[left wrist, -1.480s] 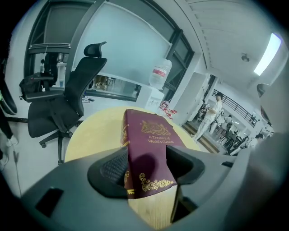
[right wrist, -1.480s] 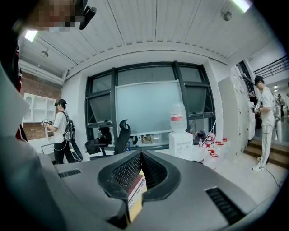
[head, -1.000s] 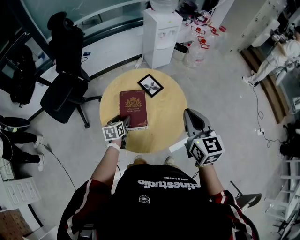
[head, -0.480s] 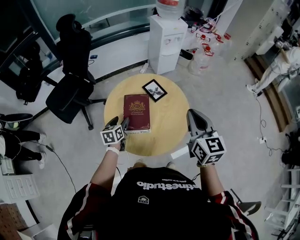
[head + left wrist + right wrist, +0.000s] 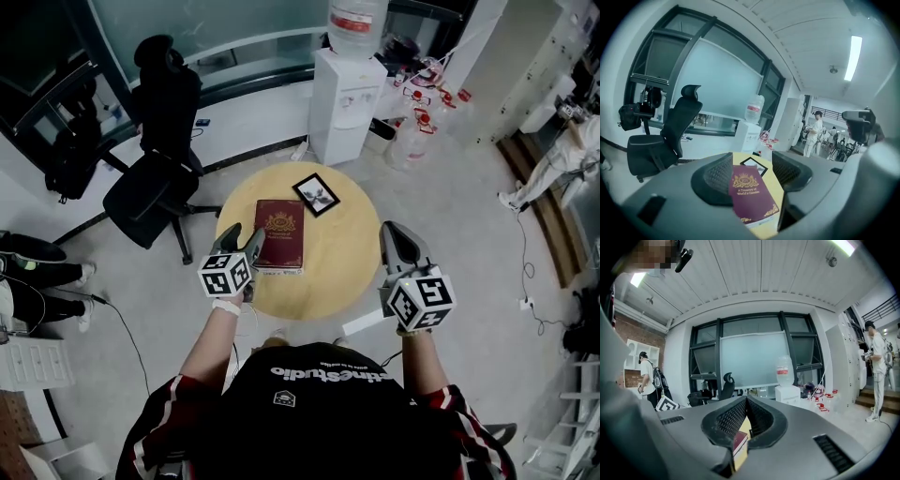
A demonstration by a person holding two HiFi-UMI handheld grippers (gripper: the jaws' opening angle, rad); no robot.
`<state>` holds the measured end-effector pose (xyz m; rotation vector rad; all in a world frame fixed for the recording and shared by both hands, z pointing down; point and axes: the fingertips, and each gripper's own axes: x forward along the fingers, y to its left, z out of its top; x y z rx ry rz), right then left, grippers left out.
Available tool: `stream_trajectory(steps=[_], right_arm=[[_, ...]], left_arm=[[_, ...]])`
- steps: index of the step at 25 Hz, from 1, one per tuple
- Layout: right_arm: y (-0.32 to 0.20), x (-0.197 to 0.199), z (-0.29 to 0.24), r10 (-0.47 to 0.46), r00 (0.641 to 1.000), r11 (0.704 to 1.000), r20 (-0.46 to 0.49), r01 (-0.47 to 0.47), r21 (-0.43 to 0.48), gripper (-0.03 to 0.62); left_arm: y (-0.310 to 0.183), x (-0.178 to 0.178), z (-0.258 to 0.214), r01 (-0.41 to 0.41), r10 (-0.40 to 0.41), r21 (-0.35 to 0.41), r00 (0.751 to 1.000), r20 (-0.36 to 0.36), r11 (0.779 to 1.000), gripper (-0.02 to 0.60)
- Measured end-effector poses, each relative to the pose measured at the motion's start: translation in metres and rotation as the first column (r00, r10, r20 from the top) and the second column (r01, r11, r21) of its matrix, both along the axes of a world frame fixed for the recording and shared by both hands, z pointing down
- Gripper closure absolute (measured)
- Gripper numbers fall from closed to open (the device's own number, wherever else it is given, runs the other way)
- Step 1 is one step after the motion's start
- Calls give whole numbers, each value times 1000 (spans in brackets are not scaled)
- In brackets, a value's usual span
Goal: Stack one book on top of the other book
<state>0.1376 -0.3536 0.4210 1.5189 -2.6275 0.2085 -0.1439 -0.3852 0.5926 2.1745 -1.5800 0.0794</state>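
A maroon book with gold print lies flat on the round yellow table. A pale edge shows under its cover, and I cannot tell whether a second book lies beneath. My left gripper is open at the book's near left corner. In the left gripper view the book lies just beyond the left gripper, whose jaws stand wide apart and hold nothing. My right gripper hovers over the table's right edge, shut and empty. In the right gripper view its tips meet, and the book shows below them.
A small black picture frame lies on the table beyond the book. A black office chair stands to the left and a white water dispenser stands behind the table. Cables run over the floor, and people stand at both sides.
The head view has shifted, so the table sits a little further right and higher in the frame. Both grippers keep about the same places beside the book, and their jaws are unchanged.
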Motion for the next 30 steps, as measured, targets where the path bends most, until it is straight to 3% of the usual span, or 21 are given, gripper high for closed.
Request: stream_trajectory(steps=[4, 12, 17, 23, 30], right_arm=[[-1, 1, -12, -12, 1000, 1000, 22, 12, 11, 565], [-1, 11, -37, -16, 999, 999, 50, 13, 49, 565], [0, 14, -46, -18, 999, 997, 48, 15, 72, 565], [0, 11, -51, -30, 998, 997, 50, 26, 78, 565], [-1, 15, -55, -21, 999, 996, 48, 17, 89, 565]], left_arm=[[-1, 9, -48, -8, 8, 91, 1000, -4, 996, 308], [8, 28, -138, -65, 36, 267, 993, 111, 962, 322], [18, 40, -180, -113, 40, 357, 978, 205, 927, 322], [29, 43, -206, -116, 50, 404, 984, 170, 907, 348], [37, 40, -228, -89, 26, 441, 989, 147, 893, 420]])
